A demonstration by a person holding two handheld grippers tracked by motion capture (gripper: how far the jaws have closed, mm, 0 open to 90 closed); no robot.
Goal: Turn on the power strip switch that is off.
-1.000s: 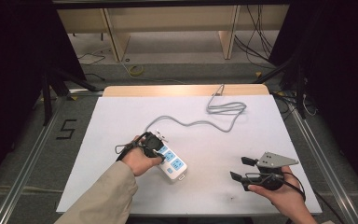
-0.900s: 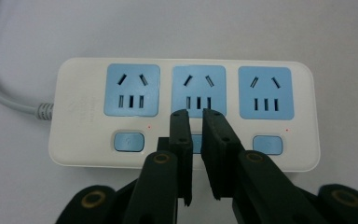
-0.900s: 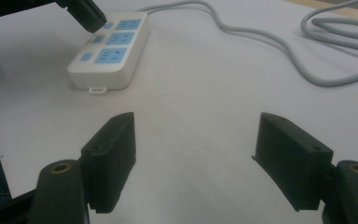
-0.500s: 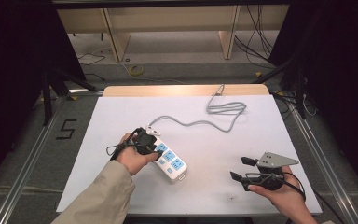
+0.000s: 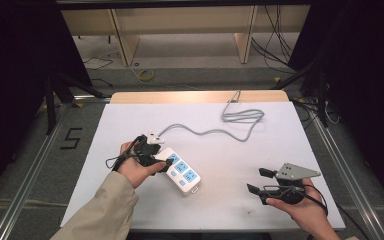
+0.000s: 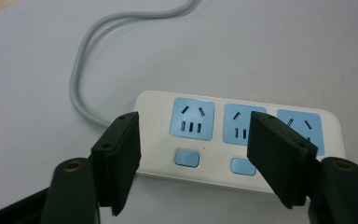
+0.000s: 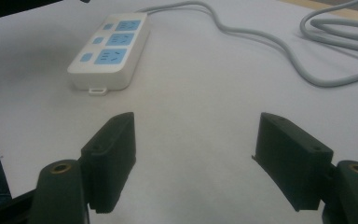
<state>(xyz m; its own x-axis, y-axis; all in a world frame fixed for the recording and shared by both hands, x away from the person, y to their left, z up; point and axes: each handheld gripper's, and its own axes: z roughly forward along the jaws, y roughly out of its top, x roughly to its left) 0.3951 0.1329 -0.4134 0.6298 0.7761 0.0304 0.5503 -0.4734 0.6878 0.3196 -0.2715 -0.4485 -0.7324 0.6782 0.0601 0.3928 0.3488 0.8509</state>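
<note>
The power strip (image 5: 179, 171) at centre frame is released; both the left gripper (image 6: 193, 154) and the right gripper (image 7: 193, 154) are spread empty, the left's jaws having just been opening.

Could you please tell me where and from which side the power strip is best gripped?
Probably across its narrow width at the cable end of the power strip, coming from above: it lies flat, and its long sides are parallel and bare.

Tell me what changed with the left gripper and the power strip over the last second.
The left gripper has just been opening its jaws, letting go of the power strip, and drew back toward the strip's cable end. The strip, its cable and the open right gripper stayed put.
</note>
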